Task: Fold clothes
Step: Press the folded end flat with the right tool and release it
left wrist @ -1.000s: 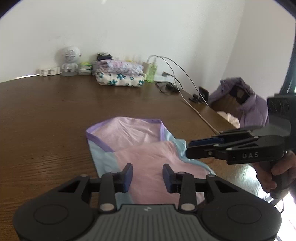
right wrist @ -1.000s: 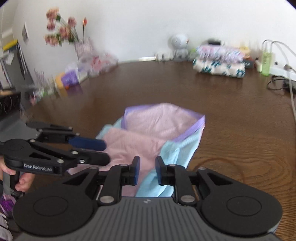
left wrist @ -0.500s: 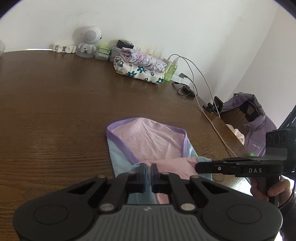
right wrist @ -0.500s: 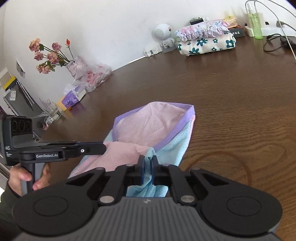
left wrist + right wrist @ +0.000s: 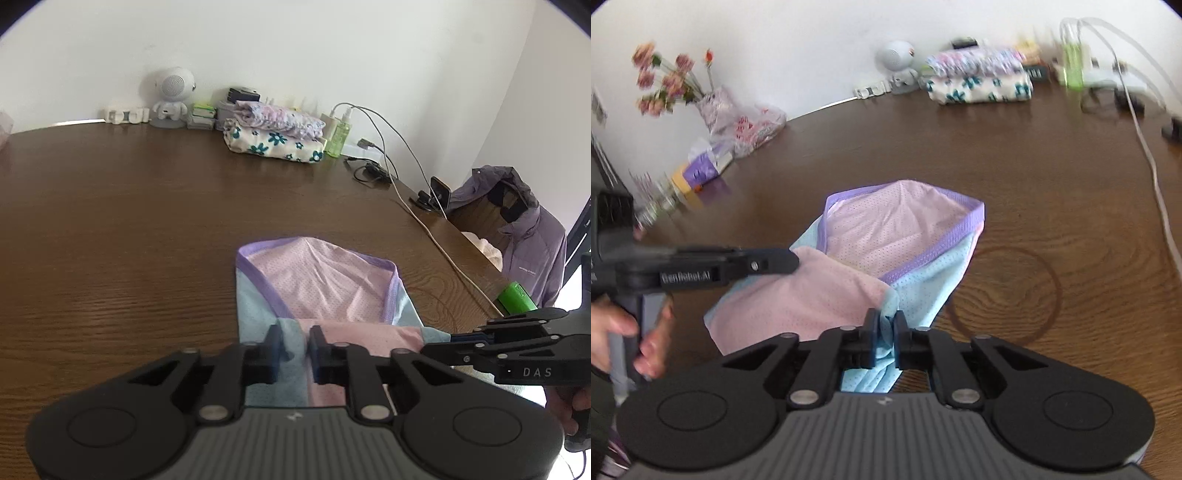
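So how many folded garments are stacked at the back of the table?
2, by the wall: a floral white one at the bottom and a lilac print one on top. More may be hidden behind.

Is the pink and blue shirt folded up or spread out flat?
Partly folded: the pink and blue garment has its near edge doubled back over itself.

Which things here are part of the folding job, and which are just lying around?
In the job:
- pink and light-blue mesh garment with purple trim
- left gripper
- right gripper

Lying about:
- folded floral clothes stack
- white robot-shaped speaker
- green bottle
- white cables
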Action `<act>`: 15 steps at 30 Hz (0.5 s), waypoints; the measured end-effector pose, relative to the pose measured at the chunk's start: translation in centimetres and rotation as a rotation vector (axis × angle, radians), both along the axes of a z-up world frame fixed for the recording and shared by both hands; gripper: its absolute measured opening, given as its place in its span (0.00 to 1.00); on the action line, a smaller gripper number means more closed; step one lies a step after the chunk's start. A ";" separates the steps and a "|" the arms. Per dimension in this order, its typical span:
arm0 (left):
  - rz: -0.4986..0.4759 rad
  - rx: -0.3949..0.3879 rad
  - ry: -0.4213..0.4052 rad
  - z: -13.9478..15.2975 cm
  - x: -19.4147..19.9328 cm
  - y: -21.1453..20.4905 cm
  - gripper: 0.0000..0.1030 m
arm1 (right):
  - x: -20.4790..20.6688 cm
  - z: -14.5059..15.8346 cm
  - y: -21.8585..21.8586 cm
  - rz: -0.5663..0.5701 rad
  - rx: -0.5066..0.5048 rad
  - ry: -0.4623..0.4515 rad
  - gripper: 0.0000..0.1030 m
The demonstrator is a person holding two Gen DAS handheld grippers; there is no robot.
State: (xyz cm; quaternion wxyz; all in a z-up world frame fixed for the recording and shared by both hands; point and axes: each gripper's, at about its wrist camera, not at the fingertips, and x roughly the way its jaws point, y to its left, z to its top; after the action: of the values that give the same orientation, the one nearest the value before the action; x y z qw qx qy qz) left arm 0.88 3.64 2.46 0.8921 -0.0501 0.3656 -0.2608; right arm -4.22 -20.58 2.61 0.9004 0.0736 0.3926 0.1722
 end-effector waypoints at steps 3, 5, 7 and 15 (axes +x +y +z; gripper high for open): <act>0.099 0.021 -0.026 0.7 -0.6 2.1 0.26 | -1.3 1.5 0.6 0.007 -0.081 -0.081 0.19; 0.170 0.068 -0.019 1.1 -0.8 2.6 0.25 | -2.0 2.6 0.7 0.005 -0.095 -0.129 0.19; 0.129 0.058 -0.023 1.6 -1.8 2.0 0.25 | -2.5 3.0 1.6 0.050 -0.091 -0.149 0.19; -0.028 -0.053 0.009 1.8 -5.4 2.6 0.65 | -7.0 2.4 4.2 0.322 -0.143 -0.251 0.32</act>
State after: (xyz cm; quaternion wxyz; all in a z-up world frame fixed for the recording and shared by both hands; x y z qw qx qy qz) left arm -4.49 6.29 4.31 0.8852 -0.0695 0.3631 -0.2826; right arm -11.20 -16.39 4.98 0.9061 -0.0764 0.2951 0.2933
